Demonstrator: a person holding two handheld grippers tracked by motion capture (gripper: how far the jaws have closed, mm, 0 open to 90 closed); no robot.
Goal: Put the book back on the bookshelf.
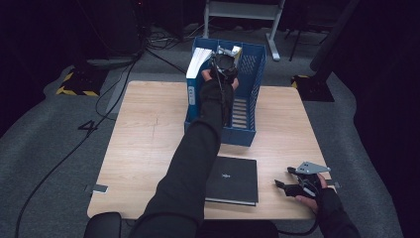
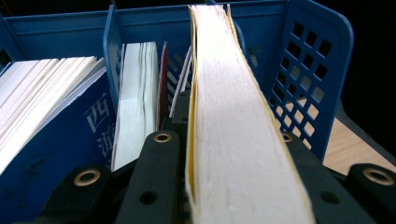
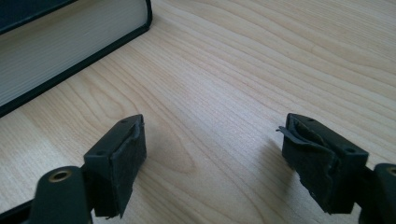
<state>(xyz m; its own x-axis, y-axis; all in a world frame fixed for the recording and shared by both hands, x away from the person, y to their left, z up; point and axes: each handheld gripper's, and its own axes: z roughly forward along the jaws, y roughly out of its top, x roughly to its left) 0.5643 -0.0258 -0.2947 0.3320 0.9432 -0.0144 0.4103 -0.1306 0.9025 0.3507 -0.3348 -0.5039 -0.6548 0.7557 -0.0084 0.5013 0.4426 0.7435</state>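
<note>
held book's cover hidden, near end cropped, crate bottom perhaps unseen

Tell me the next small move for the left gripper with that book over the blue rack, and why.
Probably lower it straight down. The left gripper is clamped on the book, held page edges up over the blue rack, in the slot between the thin booklets and the perforated wall. The book appears not yet seated.

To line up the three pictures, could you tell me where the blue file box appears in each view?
High view: blue file box at the table's far middle, left gripper over it.
Left gripper view: its perforated wall at right, behind the clamped book.
Right gripper view: not in it.
Shared landmark: the wooden table.
</note>
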